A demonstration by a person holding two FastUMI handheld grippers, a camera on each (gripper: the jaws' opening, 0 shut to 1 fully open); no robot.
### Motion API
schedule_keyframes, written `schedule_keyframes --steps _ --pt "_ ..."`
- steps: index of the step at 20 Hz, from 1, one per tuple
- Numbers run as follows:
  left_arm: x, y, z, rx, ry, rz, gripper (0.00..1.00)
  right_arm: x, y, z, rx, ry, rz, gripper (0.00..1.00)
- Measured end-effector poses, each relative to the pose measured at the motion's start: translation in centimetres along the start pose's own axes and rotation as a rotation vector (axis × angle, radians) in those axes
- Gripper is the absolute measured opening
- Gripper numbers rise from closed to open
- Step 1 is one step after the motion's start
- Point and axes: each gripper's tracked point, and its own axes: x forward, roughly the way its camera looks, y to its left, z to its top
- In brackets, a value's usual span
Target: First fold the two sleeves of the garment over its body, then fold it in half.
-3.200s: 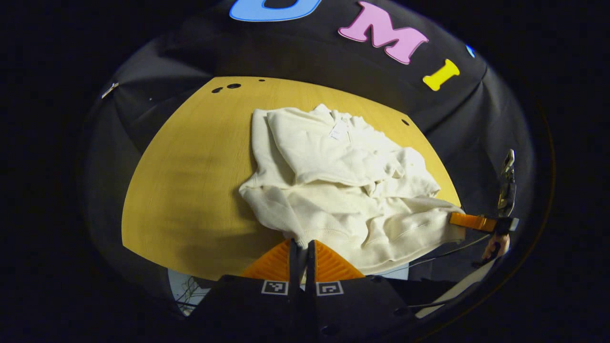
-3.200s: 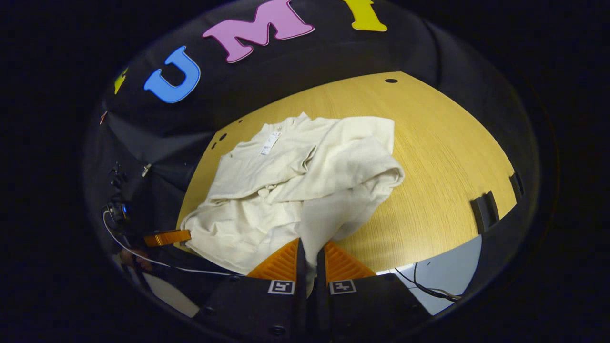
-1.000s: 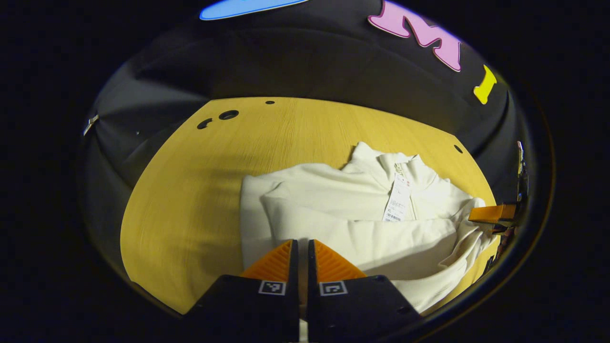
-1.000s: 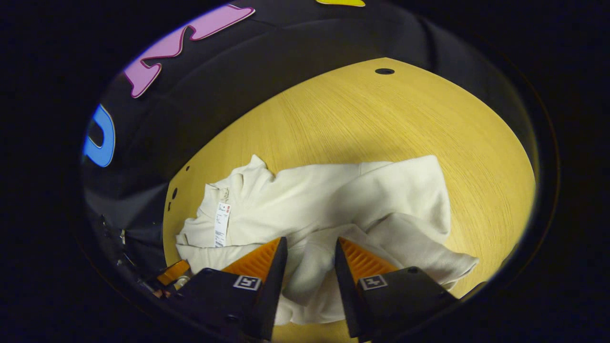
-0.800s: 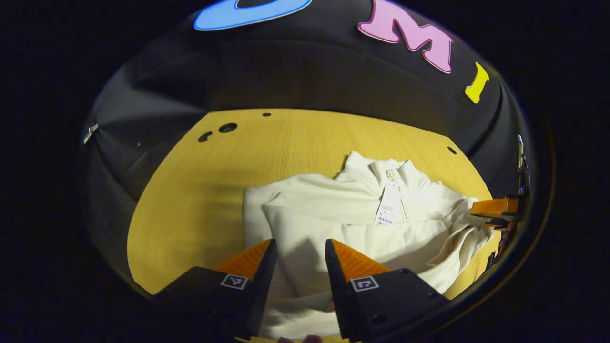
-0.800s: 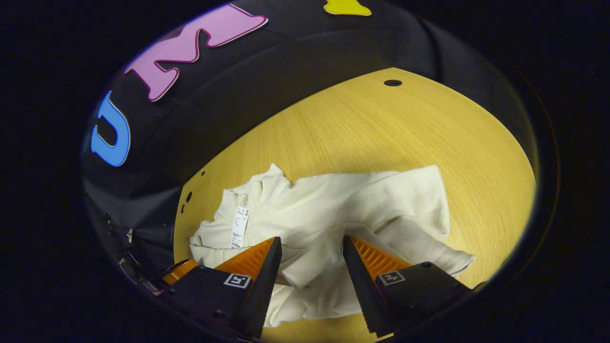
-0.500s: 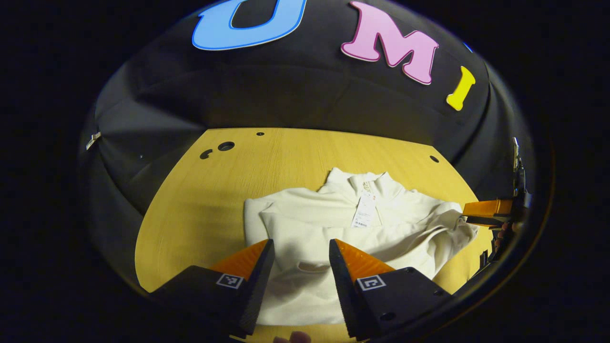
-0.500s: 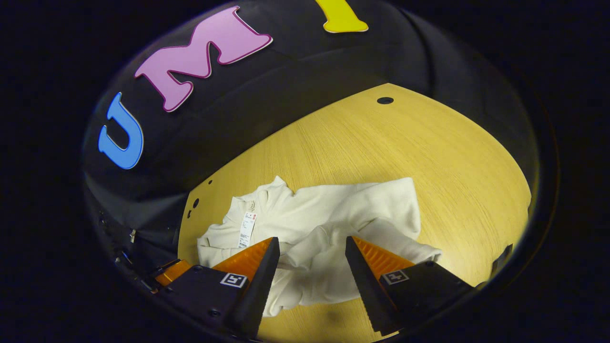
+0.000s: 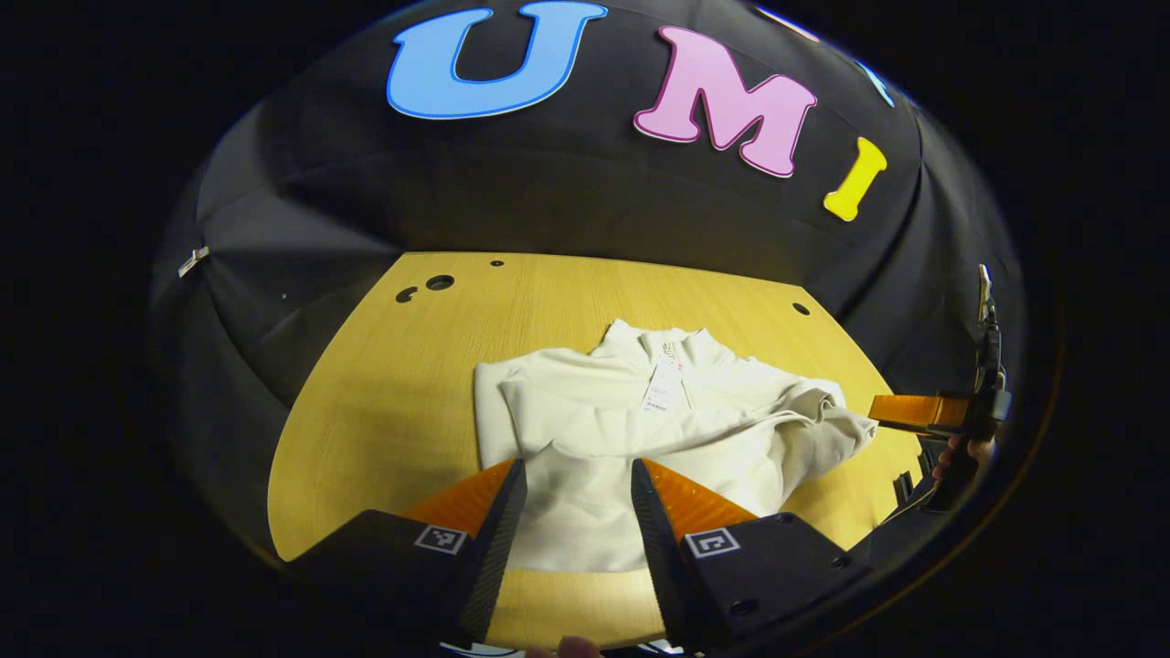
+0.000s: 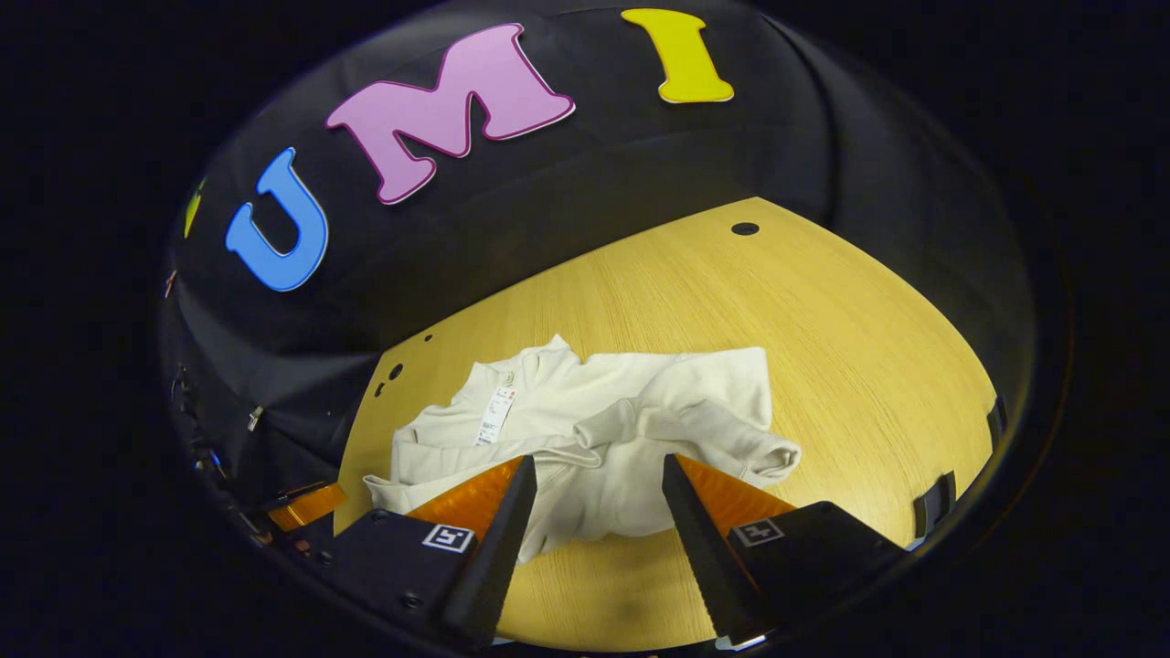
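The cream garment (image 9: 640, 429) lies folded on the wooden table (image 9: 384, 411), collar and hang tag (image 9: 665, 388) toward the far wall. A bunched sleeve (image 10: 731, 434) sticks out at its right side. My left gripper (image 9: 574, 493) hovers open over the garment's near edge, holding nothing. My right gripper (image 10: 594, 493) is open too, above the near right part of the garment (image 10: 594, 429), its jaws wide apart and empty. In the left gripper view the right gripper (image 9: 923, 413) sits at the far right with a hand (image 9: 969, 448) behind it. The left gripper (image 10: 306, 505) peeks in at the lower left of the right gripper view.
The table (image 10: 823, 347) has bare wood to the left, right and behind the garment. Small holes (image 9: 439, 282) mark its far left corner, one hole (image 10: 744, 228) its far right. Black cloth walls surround it. Dark clips (image 10: 934, 503) sit on the right edge.
Both grippers carried the garment's lower half up over its top, let go and opened, then drew back toward the near edge. The folded garment now lies still.
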Motion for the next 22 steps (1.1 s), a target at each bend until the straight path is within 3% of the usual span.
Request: schedule_keyframes --steps 8,22 --pt "-2.2 -0.2 -2.4 0.019 0.017 -0.008 0.72 -2.5 0.0 -3.6 -0.070 0.033 0.012 0.87" --pt "-2.6 -1.3 -4.5 0.008 0.054 -0.028 0.71 -2.8 -0.3 -5.2 -0.058 0.061 0.009 0.87"
